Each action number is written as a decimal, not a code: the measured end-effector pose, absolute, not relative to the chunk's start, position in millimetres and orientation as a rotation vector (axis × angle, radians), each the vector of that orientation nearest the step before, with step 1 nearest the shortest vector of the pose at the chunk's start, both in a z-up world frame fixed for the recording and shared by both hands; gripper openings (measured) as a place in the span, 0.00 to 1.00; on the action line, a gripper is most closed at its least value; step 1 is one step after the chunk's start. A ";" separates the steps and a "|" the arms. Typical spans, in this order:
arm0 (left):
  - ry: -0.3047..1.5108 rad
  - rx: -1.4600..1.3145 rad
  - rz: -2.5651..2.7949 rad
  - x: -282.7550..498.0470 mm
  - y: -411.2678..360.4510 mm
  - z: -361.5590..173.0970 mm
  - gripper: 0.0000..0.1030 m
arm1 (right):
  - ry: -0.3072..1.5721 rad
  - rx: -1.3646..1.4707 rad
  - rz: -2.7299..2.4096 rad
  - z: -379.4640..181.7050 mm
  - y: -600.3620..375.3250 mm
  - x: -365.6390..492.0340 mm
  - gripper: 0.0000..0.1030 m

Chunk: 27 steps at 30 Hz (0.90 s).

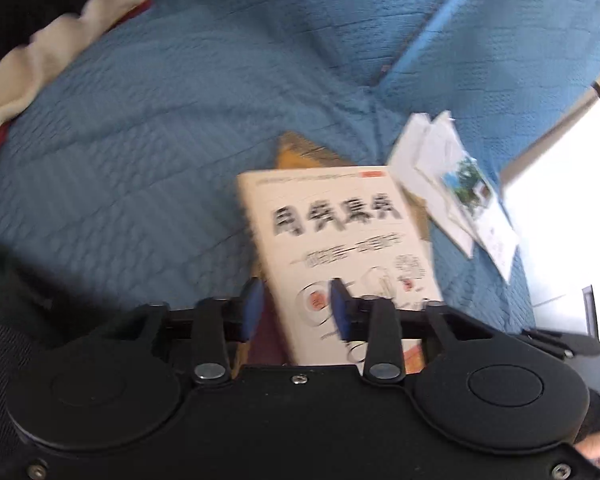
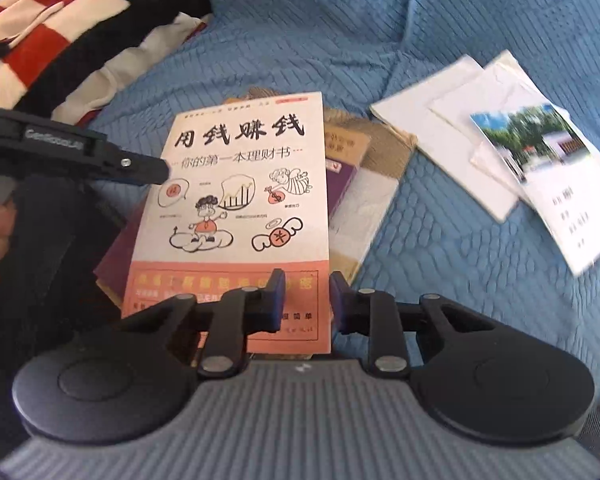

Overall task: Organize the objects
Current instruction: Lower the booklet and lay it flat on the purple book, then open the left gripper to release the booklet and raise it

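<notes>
Though blurred, cream cartoon-covered book (image 2: 244, 184)

Blue quilted sofa cover (image 2: 380, 20), striped red-black-cream blanket (image 2: 60, 32) at its left.

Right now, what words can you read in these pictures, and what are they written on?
"用钱赚钱": big black title on the white book atop the stack.
"你的第一本理财书": smaller line under that title.
"¥": sign on the winged coin drawn on its cover.
Orange band at the cover's foot: too blurred.
Purple book beneath: yellow print, unreadable.
Left hand-held gripper: white brand lettering, too blurred.
Photo booklet: small black characters, unreadable.
</notes>
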State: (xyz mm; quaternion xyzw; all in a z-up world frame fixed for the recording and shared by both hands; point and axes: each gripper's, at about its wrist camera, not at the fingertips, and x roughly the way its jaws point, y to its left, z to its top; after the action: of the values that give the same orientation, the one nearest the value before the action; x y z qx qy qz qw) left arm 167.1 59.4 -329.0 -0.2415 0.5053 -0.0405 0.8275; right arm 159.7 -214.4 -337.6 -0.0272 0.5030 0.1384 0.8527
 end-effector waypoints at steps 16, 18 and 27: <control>1.090 -0.423 -0.115 157.1 46.4 -338.4 0.35 | 1.062 0.094 0.190 -338.9 -187.9 128.1 0.23; 1.086 -0.420 -0.116 158.9 47.1 -338.9 0.35 | 1.060 0.104 0.185 -338.9 -186.8 125.9 0.23; 1.083 -0.433 -0.120 162.5 52.1 -340.1 0.36 | 1.058 0.115 0.174 -337.1 -184.5 123.3 0.22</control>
State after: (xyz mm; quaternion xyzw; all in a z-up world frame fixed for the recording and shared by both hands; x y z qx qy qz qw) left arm 162.5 52.1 -340.1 -0.2043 0.5112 -0.0566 0.8329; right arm 123.3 -184.5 -337.1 0.0548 0.5036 0.0826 0.8582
